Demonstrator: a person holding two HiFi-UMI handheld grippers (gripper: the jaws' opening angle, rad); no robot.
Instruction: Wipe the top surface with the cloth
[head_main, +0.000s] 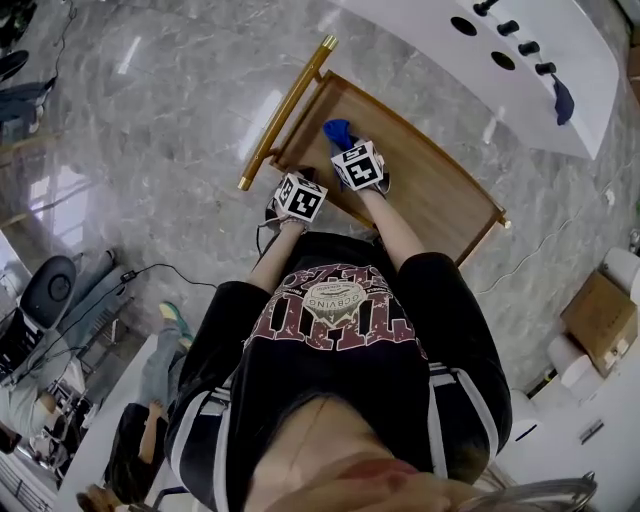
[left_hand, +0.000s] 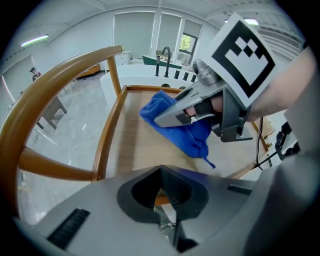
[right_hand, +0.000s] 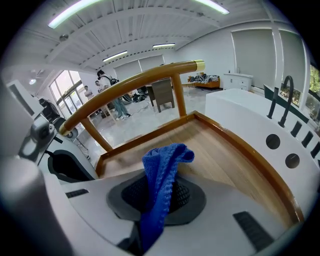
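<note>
- right gripper (right_hand: 159, 200) is clamped on the blue cloth (right_hand: 162, 165). in the right gripper view the fabric comes up out of the pinch and flops forward past the tips, so the grip looks solid to me.
- left gripper (left_hand: 162, 190) has its jaws together with nothing in them. it's parked at the near edge of the wooden top (head_main: 430, 190), just beside the right one.
- where the cloth is: bunched under the right tongs at the end of the top closest to the gold handle rail (head_main: 285, 110). from the left gripper view it looks like it's sitting on the wood, not hanging above it.
- the bit that matters for the next move: the top's long axis runs away from the rail end toward my right, and nearly all the bare wood is on that side of the cloth. so my guess is the stroke goes rightward along the length, away from the rail.
- the right hand is the one doing the work since it already has the cloth. the left is close enough to get bumped, so i'd keep it clear.
- watch the raised rim around the top, as the cloth could snag on it at the end of a pass.
</note>
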